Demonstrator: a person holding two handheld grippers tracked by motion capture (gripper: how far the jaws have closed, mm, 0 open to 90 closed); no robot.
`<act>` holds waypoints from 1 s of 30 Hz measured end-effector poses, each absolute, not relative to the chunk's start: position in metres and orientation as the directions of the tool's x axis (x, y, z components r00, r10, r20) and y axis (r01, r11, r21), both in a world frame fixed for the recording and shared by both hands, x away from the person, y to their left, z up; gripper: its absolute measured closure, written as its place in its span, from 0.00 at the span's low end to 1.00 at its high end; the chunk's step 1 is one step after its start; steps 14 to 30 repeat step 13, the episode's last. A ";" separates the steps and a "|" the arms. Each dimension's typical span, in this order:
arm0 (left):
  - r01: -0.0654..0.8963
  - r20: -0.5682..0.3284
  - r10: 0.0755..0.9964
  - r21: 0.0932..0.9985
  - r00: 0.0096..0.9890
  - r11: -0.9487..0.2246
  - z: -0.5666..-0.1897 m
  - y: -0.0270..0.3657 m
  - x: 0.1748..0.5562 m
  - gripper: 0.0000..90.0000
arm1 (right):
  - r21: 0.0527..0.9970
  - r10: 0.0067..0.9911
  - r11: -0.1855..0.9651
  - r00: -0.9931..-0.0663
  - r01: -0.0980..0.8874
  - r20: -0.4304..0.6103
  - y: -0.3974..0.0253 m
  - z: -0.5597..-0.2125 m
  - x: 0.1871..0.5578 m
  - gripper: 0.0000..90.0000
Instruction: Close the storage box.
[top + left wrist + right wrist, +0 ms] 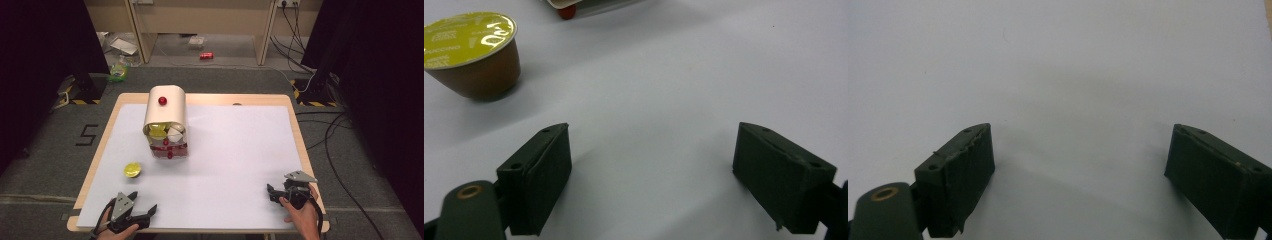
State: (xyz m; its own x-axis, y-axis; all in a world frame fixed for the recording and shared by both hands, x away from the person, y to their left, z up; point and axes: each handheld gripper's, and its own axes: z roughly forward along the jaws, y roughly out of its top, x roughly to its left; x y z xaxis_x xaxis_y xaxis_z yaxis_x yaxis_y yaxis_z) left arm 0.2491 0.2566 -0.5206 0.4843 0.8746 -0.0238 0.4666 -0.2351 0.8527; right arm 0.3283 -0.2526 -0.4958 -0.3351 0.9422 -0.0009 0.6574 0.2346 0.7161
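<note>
I have the left gripper (143,214) low at the near left corner of the white-topped desk (235,150), jaws spread wide and holding nothing. The right gripper (272,192) rests near the right edge, likewise released and empty; its own view looks over bare white surface between the parted jaws. The small brown coffee capsule with a yellow-green foil lid (474,55) stands lid-up on the desk, ahead and to the left of my left gripper, apart from it. Lettering on the foil is too blurred to read. Beyond it stands a cream curved-top capsule dispenser with a red knob (165,120).
</note>
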 end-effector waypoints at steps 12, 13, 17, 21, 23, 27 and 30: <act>0.469 -0.025 0.875 0.852 0.484 -0.235 -0.520 0.257 0.249 0.17 | 0.716 0.942 0.235 -0.335 0.657 -0.001 -0.253 -0.496 0.328 0.14; 0.469 -0.025 0.875 0.851 0.484 -0.235 -0.520 0.256 0.249 0.17 | 0.716 0.942 0.235 -0.335 0.657 -0.001 -0.253 -0.496 0.328 0.14; 0.469 -0.025 0.875 0.851 0.484 -0.235 -0.520 0.256 0.249 0.17 | 0.716 0.942 0.235 -0.335 0.657 -0.001 -0.253 -0.496 0.328 0.14; 0.469 -0.025 0.875 0.851 0.484 -0.235 -0.520 0.256 0.249 0.17 | 0.716 0.942 0.235 -0.335 0.657 -0.001 -0.253 -0.496 0.328 0.14; 0.469 -0.025 0.875 0.851 0.484 -0.235 -0.520 0.256 0.249 0.17 | 0.716 0.942 0.235 -0.335 0.657 -0.001 -0.253 -0.496 0.328 0.14; 0.469 -0.025 0.875 0.851 0.484 -0.235 -0.520 0.256 0.249 0.17 | 0.716 0.942 0.235 -0.335 0.657 -0.001 -0.253 -0.496 0.328 0.14; 0.469 -0.025 0.875 0.851 0.484 -0.235 -0.520 0.256 0.249 0.17 | 0.716 0.942 0.235 -0.335 0.657 -0.001 -0.253 -0.496 0.328 0.14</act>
